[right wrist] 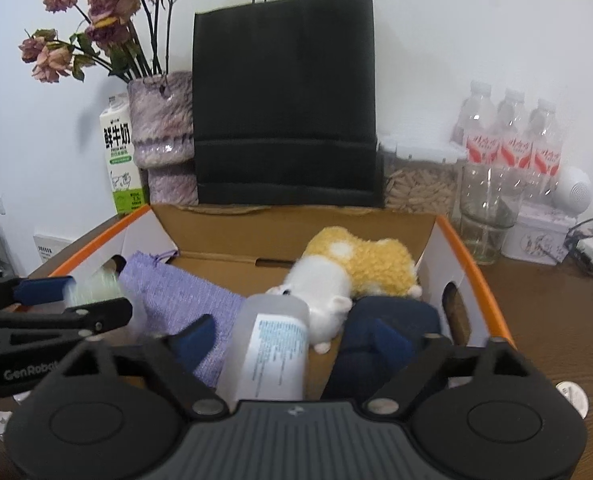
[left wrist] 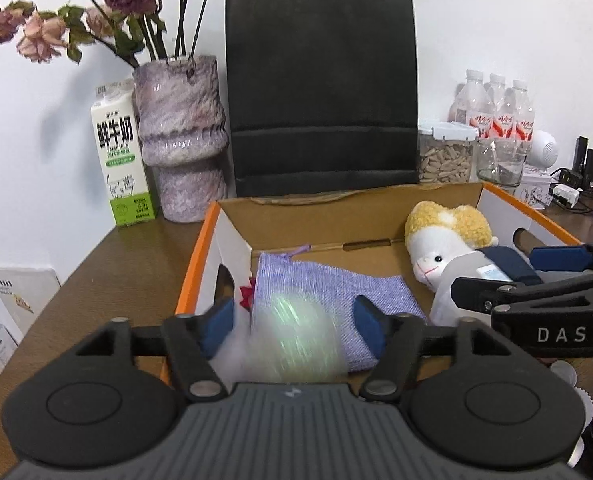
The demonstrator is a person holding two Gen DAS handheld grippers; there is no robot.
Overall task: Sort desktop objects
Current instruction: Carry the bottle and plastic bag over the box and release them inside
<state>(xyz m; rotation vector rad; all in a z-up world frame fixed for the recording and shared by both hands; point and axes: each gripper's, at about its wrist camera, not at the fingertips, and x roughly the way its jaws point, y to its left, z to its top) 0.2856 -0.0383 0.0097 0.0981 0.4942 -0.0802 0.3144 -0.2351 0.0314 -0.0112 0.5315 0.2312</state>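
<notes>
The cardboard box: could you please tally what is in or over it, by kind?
Plush toy: 1
Purple woven pouch: 1
Navy cloth item: 1
White bottle, between the right tongs: 1
Blurred greenish object, between the left tongs: 1
Total: 5

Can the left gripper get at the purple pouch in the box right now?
Probably not. The left gripper is open above the box, directly over the pouch, but a blurred pale-green object sits between its fingers, covering part of the pouch. Once that is out of the way, nothing else seems to block it.
</notes>
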